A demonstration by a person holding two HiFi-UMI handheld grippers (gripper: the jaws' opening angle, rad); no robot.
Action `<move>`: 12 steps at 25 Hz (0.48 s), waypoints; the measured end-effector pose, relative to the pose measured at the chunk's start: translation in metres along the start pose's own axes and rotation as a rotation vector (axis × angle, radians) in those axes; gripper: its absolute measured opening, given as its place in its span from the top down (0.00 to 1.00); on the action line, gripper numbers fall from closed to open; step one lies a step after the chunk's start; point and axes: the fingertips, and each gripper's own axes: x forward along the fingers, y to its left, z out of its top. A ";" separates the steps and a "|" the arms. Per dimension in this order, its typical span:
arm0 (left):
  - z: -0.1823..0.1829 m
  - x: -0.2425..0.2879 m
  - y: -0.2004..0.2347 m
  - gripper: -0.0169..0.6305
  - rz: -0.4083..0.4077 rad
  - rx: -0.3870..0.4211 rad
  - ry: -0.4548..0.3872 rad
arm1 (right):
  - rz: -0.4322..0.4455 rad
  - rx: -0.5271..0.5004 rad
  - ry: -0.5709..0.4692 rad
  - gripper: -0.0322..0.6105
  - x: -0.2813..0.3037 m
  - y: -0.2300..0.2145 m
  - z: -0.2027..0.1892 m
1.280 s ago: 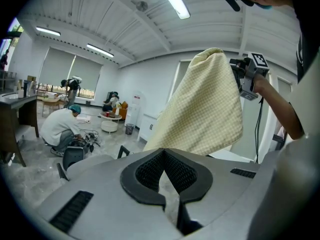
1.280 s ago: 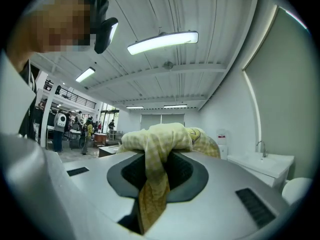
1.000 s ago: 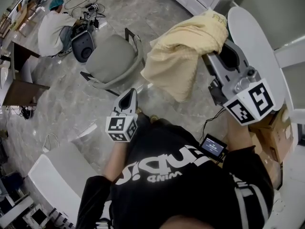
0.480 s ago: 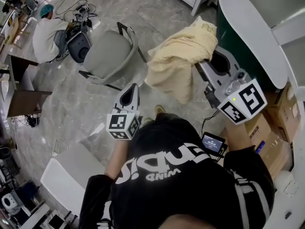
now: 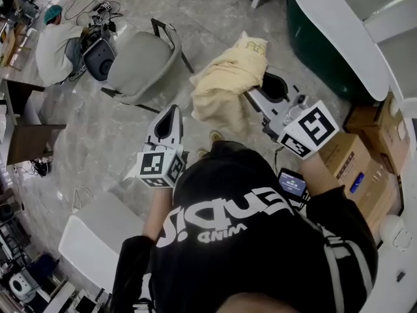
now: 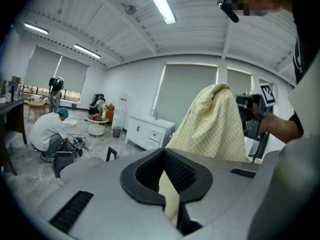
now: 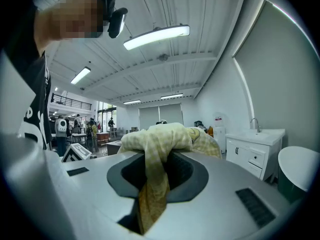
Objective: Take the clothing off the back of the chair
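Observation:
A pale yellow checked garment [image 5: 225, 87] hangs in a bunch from my right gripper [image 5: 253, 95], clear of the grey chair [image 5: 140, 60], which stands bare at the upper left. In the right gripper view the cloth [image 7: 157, 139] runs over the tips and down between the jaws, with that gripper [image 7: 158, 156] shut on it. My left gripper [image 5: 171, 109] is below the chair, left of the garment, with its tips together and nothing held. In the left gripper view the garment [image 6: 212, 126] hangs ahead of that gripper [image 6: 163, 153], beside the right gripper's marker cube.
A person [image 5: 52, 41] crouches on the floor beyond the chair among cables. A white round table [image 5: 339, 25] fills the upper right, with cardboard boxes [image 5: 365, 162] below it. Another white table [image 5: 91, 233] is at the lower left. A white cabinet [image 6: 147, 134] stands at the far wall.
My right gripper has come down and nearer to my body with the garment in it. The left gripper has shifted a little forward. The chair has stayed bare.

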 end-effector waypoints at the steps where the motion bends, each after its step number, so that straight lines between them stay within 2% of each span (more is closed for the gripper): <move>1: 0.002 -0.002 0.000 0.95 0.002 0.000 -0.008 | 0.010 -0.004 0.002 0.83 0.002 0.005 -0.007; 12: 0.006 -0.019 0.003 0.95 0.011 0.004 -0.041 | 0.101 -0.010 0.022 0.83 0.020 0.035 -0.075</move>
